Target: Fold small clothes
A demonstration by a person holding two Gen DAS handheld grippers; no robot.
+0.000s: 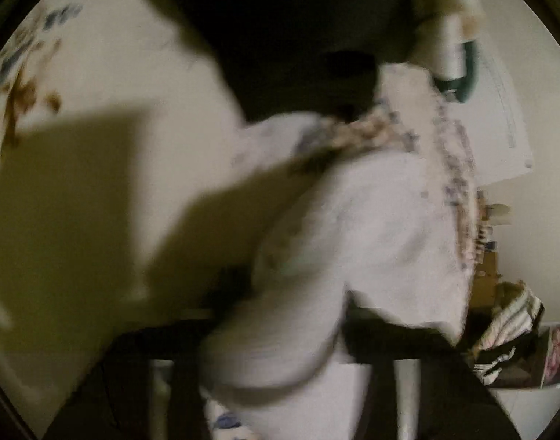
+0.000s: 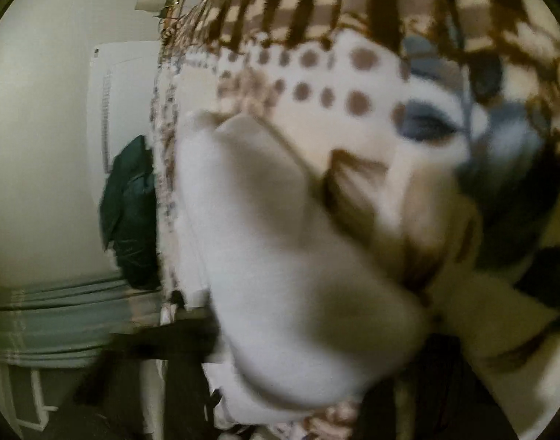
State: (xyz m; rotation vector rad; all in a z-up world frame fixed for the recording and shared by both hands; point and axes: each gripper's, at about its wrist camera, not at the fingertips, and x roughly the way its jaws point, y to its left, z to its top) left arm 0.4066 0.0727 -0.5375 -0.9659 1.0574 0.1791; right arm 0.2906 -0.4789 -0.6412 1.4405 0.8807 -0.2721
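Observation:
Both views are blurred. In the left wrist view a small white garment (image 1: 371, 220) with a dotted, patterned trim rises from my left gripper (image 1: 280, 344). Its lower end is bunched between the dark fingers (image 1: 397, 341), which look shut on it. The cream sheet (image 1: 115, 73) lies behind, in shadow. In the right wrist view the same white garment (image 2: 280, 238) fills the middle as a thick fold and hides most of my right gripper (image 2: 316, 359). One dark finger (image 2: 162, 341) shows at the left, against the cloth. The fold sits between the jaws, which look shut on it.
A brown-and-cream checked blanket (image 2: 316, 0) and a dotted, flowered cloth (image 2: 316, 88) lie behind the garment. A white board (image 2: 107, 110) with a dark green object (image 2: 129, 212) stands at the wall. Striped clothes (image 1: 507, 322) are piled at the right. Grey-green fabric (image 2: 60, 322) lies low left.

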